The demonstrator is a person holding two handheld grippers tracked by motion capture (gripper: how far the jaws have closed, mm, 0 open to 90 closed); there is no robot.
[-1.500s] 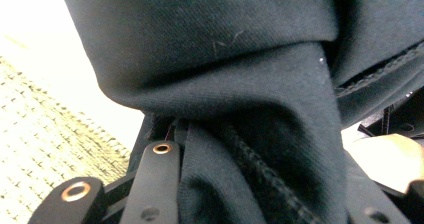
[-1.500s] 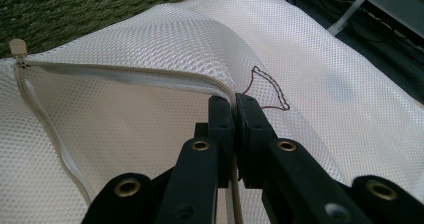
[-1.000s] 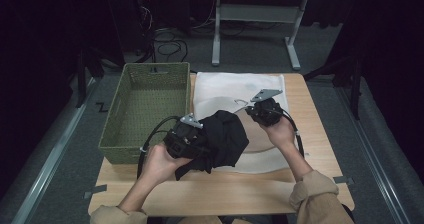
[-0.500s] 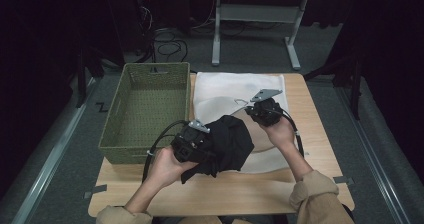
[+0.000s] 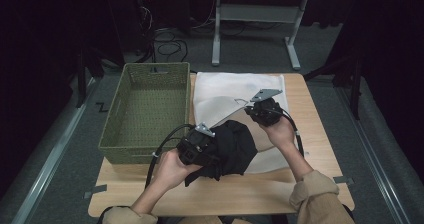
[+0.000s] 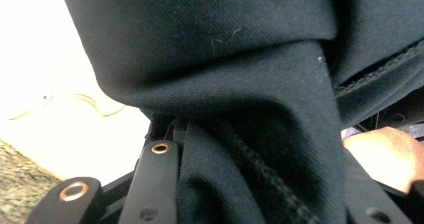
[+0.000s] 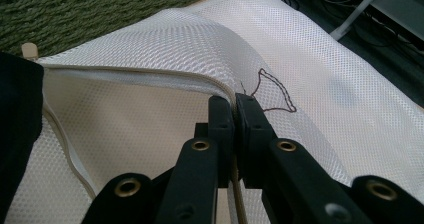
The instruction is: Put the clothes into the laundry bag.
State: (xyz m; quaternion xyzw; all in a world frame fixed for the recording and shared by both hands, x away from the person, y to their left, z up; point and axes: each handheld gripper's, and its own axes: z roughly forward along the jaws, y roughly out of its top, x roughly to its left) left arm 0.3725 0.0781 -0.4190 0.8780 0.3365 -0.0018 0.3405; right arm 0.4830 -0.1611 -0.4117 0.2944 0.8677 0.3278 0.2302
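Near the table's front edge, left gripper (image 5: 212,151) clamps black garment (image 5: 235,146); right gripper (image 7: 235,106) pinches white mesh bag's (image 5: 225,91) opening rim, basket (image 5: 145,134) left

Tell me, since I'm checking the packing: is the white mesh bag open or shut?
Open. The right gripper pinches the white mesh bag at its edge and lifts it, leaving a gap over the lower layer.

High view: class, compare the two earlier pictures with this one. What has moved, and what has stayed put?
The left gripper, shut on the black garment, has come slightly down and toward the table's near edge, bringing the garment along. The right gripper stays clamped on the white mesh bag's edge; the green basket is unmoved.
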